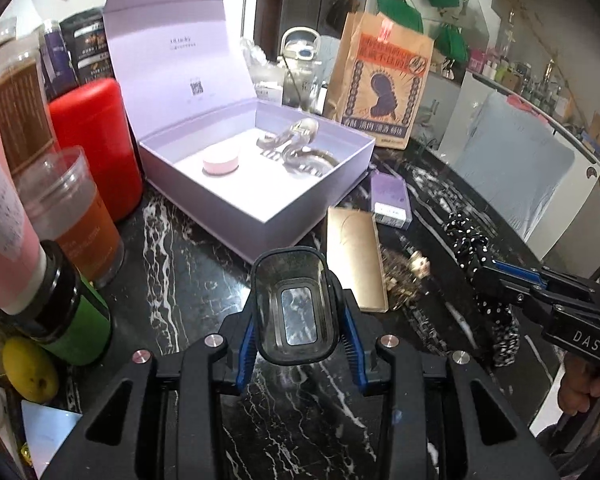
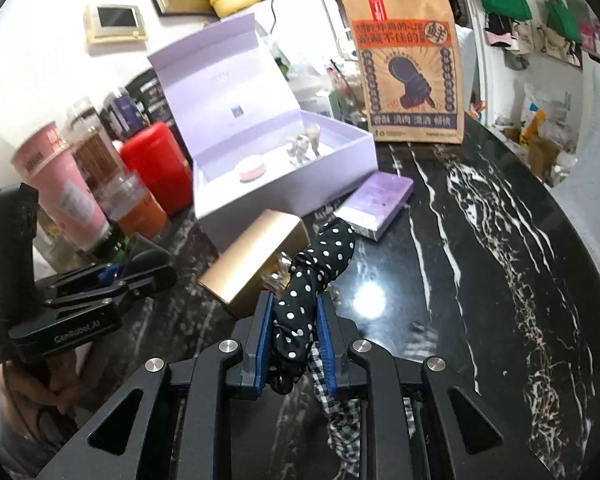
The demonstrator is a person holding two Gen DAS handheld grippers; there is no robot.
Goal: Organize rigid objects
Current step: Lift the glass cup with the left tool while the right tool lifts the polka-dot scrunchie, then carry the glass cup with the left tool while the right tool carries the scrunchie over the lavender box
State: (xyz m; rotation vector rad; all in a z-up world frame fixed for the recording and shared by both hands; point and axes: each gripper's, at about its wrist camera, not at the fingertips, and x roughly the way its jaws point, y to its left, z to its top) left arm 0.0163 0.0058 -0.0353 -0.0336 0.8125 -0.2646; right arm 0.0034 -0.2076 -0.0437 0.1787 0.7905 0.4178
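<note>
Left wrist view: my left gripper (image 1: 296, 312) clamps a dark, smoky translucent cup-like container (image 1: 296, 304) by its side walls, above the black marble counter (image 1: 188, 264) and just short of the open lilac box (image 1: 260, 168). It looks stiff, light and slick, so I judge the flat sides the surest hold, with gentle pressure. My right gripper (image 2: 292, 344) pinches a polka-dot fabric scrunchie (image 2: 316, 268), soft and forgiving anywhere along its length, beside the gold box (image 2: 256, 256). A pink round tin (image 1: 221, 162) and clear hair claws (image 1: 296, 144) already lie inside the lilac box.
</note>
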